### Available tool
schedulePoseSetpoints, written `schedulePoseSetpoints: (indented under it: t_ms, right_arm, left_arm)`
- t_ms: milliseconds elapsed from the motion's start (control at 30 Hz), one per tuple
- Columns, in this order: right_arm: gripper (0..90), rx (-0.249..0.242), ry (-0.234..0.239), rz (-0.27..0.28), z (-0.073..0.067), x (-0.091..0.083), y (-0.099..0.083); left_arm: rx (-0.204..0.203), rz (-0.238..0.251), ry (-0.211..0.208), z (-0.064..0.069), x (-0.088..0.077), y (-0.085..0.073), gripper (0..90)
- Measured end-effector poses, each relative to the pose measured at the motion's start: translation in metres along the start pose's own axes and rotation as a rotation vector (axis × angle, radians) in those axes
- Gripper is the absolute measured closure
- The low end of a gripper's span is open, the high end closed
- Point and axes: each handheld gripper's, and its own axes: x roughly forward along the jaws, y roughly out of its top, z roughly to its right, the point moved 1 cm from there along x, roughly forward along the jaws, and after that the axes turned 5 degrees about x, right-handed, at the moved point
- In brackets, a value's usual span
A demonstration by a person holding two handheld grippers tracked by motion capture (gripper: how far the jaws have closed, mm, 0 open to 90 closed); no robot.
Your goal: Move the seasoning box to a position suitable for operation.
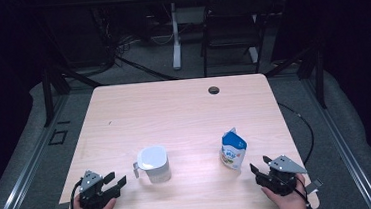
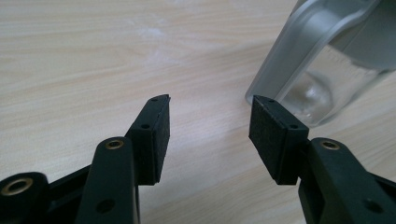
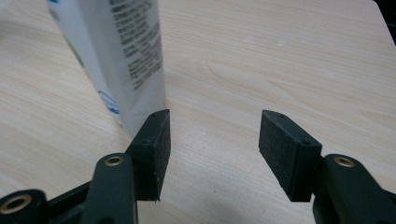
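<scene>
Left gripper (image 1: 115, 180): we see jaws apart, nothing btwn, just beside clear jug (image 1: 154, 163). Right gripper (image 1: 259, 166): jaws apart, empty, near milk carton (image 1: 233, 150) on table (image 1: 174, 110).

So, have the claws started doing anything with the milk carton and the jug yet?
Nothing looks done so far. The milk carton and the clear jug both stand upright on the table, apart from each other. The left claw sits open beside the jug's handle, and the right claw sits open beside the carton; neither holds anything. Grabbing them, and whatever follows, probably pouring, is all still left.
</scene>
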Motion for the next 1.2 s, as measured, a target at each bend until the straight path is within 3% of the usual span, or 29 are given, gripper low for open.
schedulePoseSetpoints:
  t_ms: [133,233,300,333,400,467,633,667,700,867,933,1200]
  right_arm:
    - [48.6,-0.045,-0.011,-0.012,-0.005,-0.001,0.001]
    - [50.5,-0.063,0.011,-0.022,-0.007,-0.003,0.001]
    - [48.7,-0.058,0.002,-0.014,-0.007,-0.005,0.000]
    - [48.6,-0.021,0.004,-0.027,-0.004,-0.005,0.000]
    - [48.8,-0.002,0.002,-0.024,-0.003,-0.006,0.000]
    - [55.6,0.025,-0.001,-0.014,-0.002,-0.012,0.003]
    - [57.3,-0.002,-0.016,-0.014,-0.003,-0.016,0.003]
    - [57.9,0.011,-0.012,-0.009,-0.003,-0.017,0.004]
    - [58.6,0.018,-0.008,-0.012,-0.002,-0.017,0.004]
    - [58.6,0.017,-0.005,-0.009,-0.003,-0.019,0.004]
    - [58.2,0.008,0.000,-0.014,-0.005,-0.020,0.004]
    - [54.6,0.014,-0.001,-0.011,-0.005,-0.023,0.003]
  left_arm:
    - [-0.014,0.013,-0.028,0.001,0.000,0.001,48.5]
    - [-0.012,0.023,-0.023,0.003,0.003,0.001,48.6]
    - [0.000,0.029,-0.019,0.005,0.004,0.003,48.6]
    - [0.010,0.030,-0.019,0.007,0.004,0.003,49.6]
    - [0.026,0.030,-0.021,0.010,0.004,0.003,49.7]
    - [0.017,0.041,-0.037,0.014,0.000,0.003,50.7]
    - [0.027,0.060,-0.050,0.019,-0.007,0.006,51.1]
    - [0.029,0.060,-0.054,0.021,-0.008,0.007,51.0]
    - [0.049,0.053,-0.053,0.024,-0.007,0.008,51.0]
    - [0.066,0.041,-0.048,0.027,0.000,0.009,51.2]
    - [0.087,0.014,-0.043,0.030,0.008,0.012,51.8]
    - [0.107,-0.029,-0.039,0.037,0.025,0.021,57.3]
